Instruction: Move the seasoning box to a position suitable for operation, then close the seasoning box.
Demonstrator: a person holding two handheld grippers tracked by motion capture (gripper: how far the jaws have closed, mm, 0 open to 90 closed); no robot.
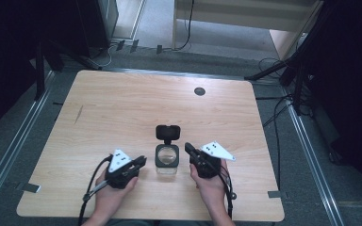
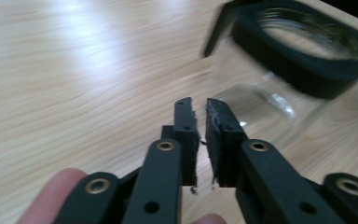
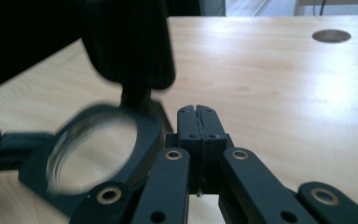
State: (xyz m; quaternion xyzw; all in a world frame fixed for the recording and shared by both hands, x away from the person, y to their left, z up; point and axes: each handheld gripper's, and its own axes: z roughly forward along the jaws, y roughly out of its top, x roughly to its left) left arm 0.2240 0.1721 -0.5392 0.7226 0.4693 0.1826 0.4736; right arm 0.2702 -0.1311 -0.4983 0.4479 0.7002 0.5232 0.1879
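Note:
A clear glass jar [image 1: 167, 162] with a black rim stands near the table's front middle, its black hinged lid [image 1: 168, 133] flipped open toward the far side. My left gripper [image 1: 143, 161] rests just left of the jar, jaws pointing at it. In the left gripper view the jaws [image 2: 198, 105] are shut apart from a thin slit, nothing between them, and the jar [image 2: 261, 88] is close at the upper right. My right gripper [image 1: 187, 147] sits just right of the jar. Its jaws [image 3: 198, 109] are pressed together beside the jar's rim [image 3: 144, 135], under the raised lid [image 3: 126, 42].
The wooden table [image 1: 122, 108] has a round cable hole [image 1: 199, 91] at its far side, also seen as the cable hole [image 3: 331, 35] in the right gripper view. Dark stands and cables ring the table on the floor. A hand holds each gripper at the front edge.

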